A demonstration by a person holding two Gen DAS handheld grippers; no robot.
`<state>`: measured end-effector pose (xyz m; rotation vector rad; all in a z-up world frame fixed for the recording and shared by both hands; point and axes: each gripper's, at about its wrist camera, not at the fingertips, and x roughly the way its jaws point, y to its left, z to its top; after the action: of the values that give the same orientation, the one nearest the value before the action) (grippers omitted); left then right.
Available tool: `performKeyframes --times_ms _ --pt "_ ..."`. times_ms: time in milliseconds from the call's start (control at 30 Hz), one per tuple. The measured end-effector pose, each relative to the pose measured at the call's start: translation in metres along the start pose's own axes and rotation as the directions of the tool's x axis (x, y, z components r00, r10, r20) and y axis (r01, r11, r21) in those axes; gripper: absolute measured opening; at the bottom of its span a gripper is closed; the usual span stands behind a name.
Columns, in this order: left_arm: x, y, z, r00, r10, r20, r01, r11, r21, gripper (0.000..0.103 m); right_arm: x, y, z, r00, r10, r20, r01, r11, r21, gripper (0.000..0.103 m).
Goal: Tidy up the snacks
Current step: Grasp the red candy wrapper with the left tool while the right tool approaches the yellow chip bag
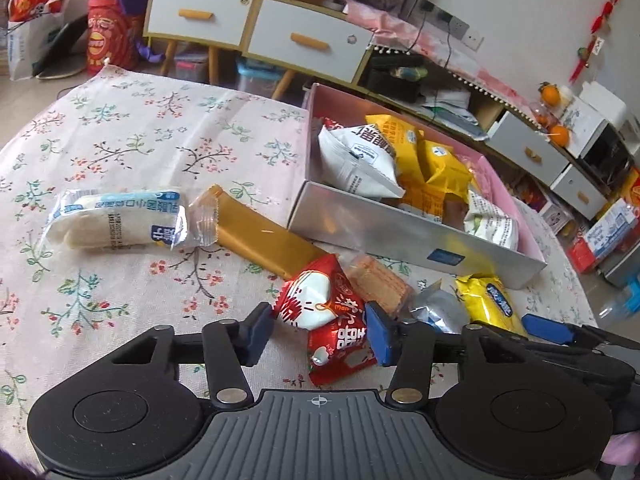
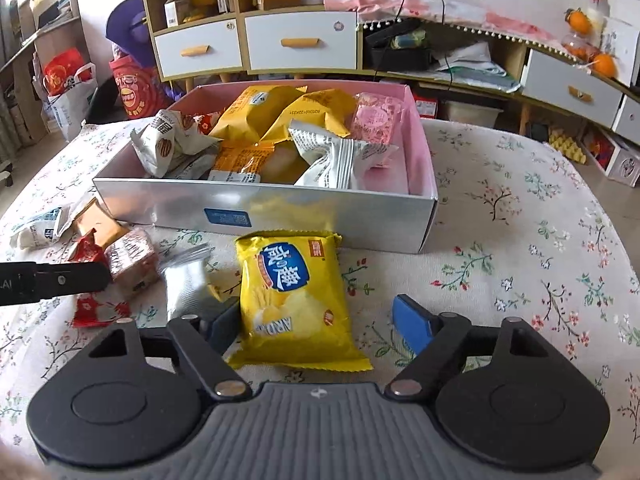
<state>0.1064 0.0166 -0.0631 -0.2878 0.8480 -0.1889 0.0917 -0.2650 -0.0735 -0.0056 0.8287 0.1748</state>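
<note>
Two overlapping red snack packets point(image 1: 320, 312) lie on the floral tablecloth between the fingers of my left gripper point(image 1: 318, 332), and both pads press on them. A yellow chips packet point(image 2: 292, 296) lies flat between the fingers of my right gripper point(image 2: 318, 326). Its left finger touches the packet's edge; the right finger stands clear, so this gripper is open. Behind both stands the silver box point(image 2: 280, 212) with a pink inside, holding several yellow and white packets. From the left wrist the box point(image 1: 400, 236) is on the right and the yellow packet point(image 1: 488, 300) in front of it.
A white bread packet point(image 1: 120, 220), a golden-brown bar point(image 1: 256, 236), a clear wafer packet point(image 1: 380, 284) and a silver packet point(image 1: 436, 304) lie loose on the cloth. Cabinets with white drawers point(image 2: 300, 44) stand behind the table. The cloth right of the box point(image 2: 520, 220) is bare.
</note>
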Motion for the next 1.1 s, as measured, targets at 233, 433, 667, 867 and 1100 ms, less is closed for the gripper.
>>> performKeyframes --times_ms 233,433,667,867,1100 --pt "-0.002 0.005 0.004 0.998 -0.025 -0.064 0.026 1.000 0.009 0.035 -0.002 0.000 0.004 1.000 0.013 0.003 -0.013 1.000 -0.021 0.050" --pt "-0.010 0.014 0.005 0.991 -0.041 -0.125 0.044 0.999 0.024 0.033 -0.004 -0.006 0.006 0.999 0.033 -0.012 -0.033 0.999 -0.028 0.048" --pt "-0.022 0.019 0.001 0.980 -0.054 -0.189 0.073 0.993 0.094 0.033 -0.012 -0.008 0.003 0.997 0.050 -0.059 -0.054 0.997 -0.055 0.048" --pt "-0.030 0.012 -0.008 0.986 -0.047 -0.161 0.069 0.988 0.136 0.037 -0.019 -0.004 -0.004 0.995 0.054 -0.085 -0.061 0.995 -0.077 0.049" --pt "-0.023 -0.004 -0.022 0.995 0.033 -0.094 -0.013 0.978 0.206 0.051 -0.020 -0.003 -0.008 0.995 0.058 -0.086 -0.066 0.994 -0.088 0.062"
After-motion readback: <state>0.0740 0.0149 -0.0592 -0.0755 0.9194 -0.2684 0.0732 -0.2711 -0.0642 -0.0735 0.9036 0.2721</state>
